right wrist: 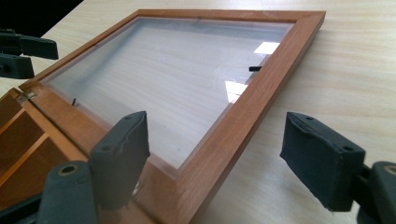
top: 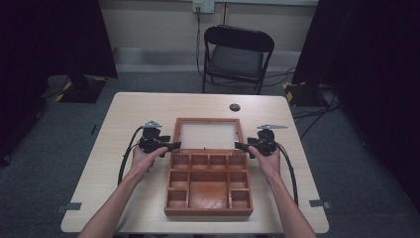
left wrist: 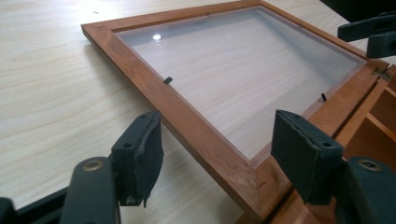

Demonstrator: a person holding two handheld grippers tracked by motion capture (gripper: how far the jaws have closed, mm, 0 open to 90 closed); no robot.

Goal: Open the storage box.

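Working left to right, we see the left gripper [top: 173,146] at the 9 o'clock side of the wooden box [top: 208,193], jaws spread and holding nothing. In the left gripper view its two pads [left wrist: 140,156] straddle the near corner of the lid [left wrist: 243,79], one pad outside the frame rail on the table [left wrist: 51,93], the other over the hinge end; we can't tell whether either pad touches the wood.

The lid lies flat, fully open, at 12 o'clock from the compartment tray, joined along the hinge line; its clear panel [top: 208,135] shows the tabletop through it. Its long axis runs 9 to 3 o'clock, straight between the two grippers.

The right gripper [top: 241,146] sits at the 3 o'clock side, mirror fashion, jaws also wide apart and empty. In the right gripper view its pads [right wrist: 121,156] bracket the opposite hinge-end corner of the lid, frame rail between them.

We judge both hands equally near, each a short move inward from a side rail, so the coming move likely turns on closing on the rails and swinging the lid toward 6 o'clock over the tray. A small brass hinge [right wrist: 29,95] shows at the joint.

We read no brands, labels or writing anywhere on box, lid or table. A folding chair [top: 237,54] stands beyond the table at 12 o'clock.
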